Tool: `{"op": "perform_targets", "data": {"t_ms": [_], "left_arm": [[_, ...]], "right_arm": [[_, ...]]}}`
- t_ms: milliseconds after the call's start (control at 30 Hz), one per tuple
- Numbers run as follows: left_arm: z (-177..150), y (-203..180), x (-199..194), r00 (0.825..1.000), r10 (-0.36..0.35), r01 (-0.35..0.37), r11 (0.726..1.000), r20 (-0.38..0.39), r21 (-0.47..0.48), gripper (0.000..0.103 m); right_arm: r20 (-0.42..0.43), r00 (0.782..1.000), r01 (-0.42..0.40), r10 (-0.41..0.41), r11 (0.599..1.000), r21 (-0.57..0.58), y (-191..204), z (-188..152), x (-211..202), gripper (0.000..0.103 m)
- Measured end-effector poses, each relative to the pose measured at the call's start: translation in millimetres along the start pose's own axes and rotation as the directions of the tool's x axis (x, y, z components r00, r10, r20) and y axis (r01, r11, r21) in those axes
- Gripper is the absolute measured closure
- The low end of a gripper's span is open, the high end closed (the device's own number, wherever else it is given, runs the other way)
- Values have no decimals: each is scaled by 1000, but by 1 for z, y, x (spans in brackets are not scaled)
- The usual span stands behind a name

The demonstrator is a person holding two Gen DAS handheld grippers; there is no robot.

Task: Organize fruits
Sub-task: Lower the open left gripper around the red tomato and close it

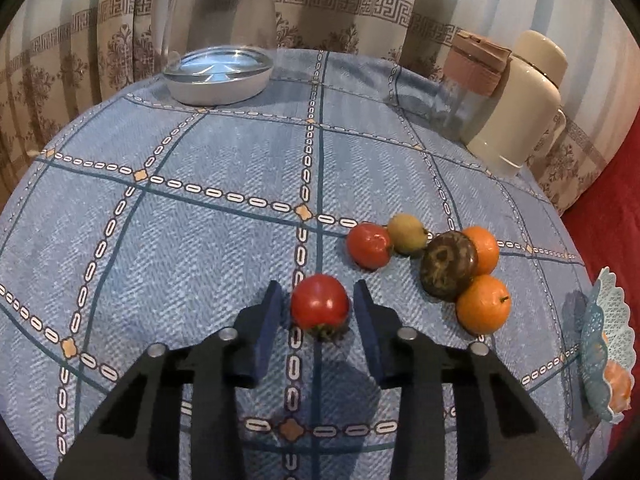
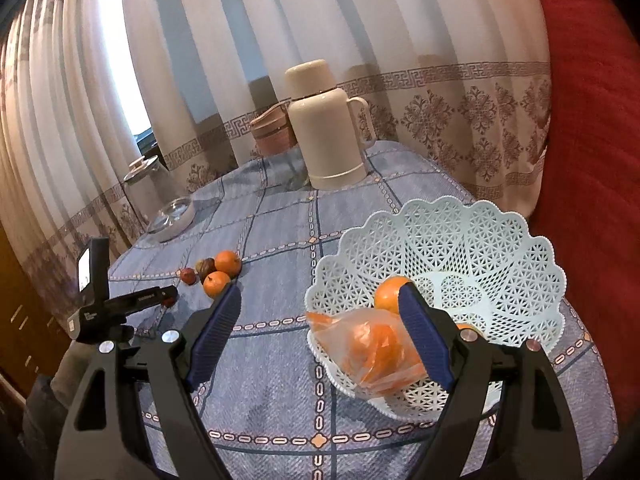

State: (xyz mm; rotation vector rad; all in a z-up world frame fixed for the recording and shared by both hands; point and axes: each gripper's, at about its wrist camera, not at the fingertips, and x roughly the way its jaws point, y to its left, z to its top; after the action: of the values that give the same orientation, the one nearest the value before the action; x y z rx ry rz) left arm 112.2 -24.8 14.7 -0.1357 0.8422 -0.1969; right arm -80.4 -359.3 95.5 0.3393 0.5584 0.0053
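Observation:
In the left wrist view a red tomato (image 1: pixel 319 305) lies on the blue tablecloth between the fingers of my left gripper (image 1: pixel 318 300), which is open with small gaps on both sides. Beyond it lie another red fruit (image 1: pixel 369 245), a green fruit (image 1: pixel 407 233), a dark brown fruit (image 1: pixel 447 266) and two oranges (image 1: pixel 483 310). My right gripper (image 2: pixel 320 300) is open and empty, just in front of the pale lattice basket (image 2: pixel 492 240), which holds an orange (image 2: pixel 387 293) and a plastic bag of oranges (image 2: pixel 370 350).
A glass kettle (image 1: pixel 224 4) and a lidded dish (image 1: pixel 218 74) stand at the table's far left. A cream thermos (image 2: pixel 326 128) and a pink-lidded jar (image 2: pixel 270 126) stand at the far side. A red cushion (image 2: pixel 592 160) lies to the right.

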Motion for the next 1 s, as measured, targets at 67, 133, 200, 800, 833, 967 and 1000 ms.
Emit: {"op": "perform_targets", "data": {"t_ms": [67,133,200,800,833,967,1000], "left_arm": [[-1,0,1,1000,-4,4,1000,-3,5,74],[-1,0,0,1000,-12,12,1000,0,7,75],[-2,1,-2,1000,-27,27,1000,9,4,75],[0,20,-49,971,100,-87,994,218,-68,75],[0,21,-50,970,105,-92,993,220,-68,75],[-2,27,-51,966,125,-109,990,225,-85,75],[-3,28,-51,966,126,-109,990,224,-90,75]], "right_arm": [[-4,1000,4,-4,1000,-7,2,-1,1,21],[-11,1000,6,-7,1000,-14,5,-4,3,21],[-14,1000,9,-10,1000,-22,7,-5,4,21],[-56,998,-51,40,976,-214,85,19,46,21],[-71,996,-63,47,971,-232,94,19,55,21],[-130,990,-93,62,963,-253,116,17,87,21],[-143,988,-97,62,963,-251,119,16,94,21]]}}
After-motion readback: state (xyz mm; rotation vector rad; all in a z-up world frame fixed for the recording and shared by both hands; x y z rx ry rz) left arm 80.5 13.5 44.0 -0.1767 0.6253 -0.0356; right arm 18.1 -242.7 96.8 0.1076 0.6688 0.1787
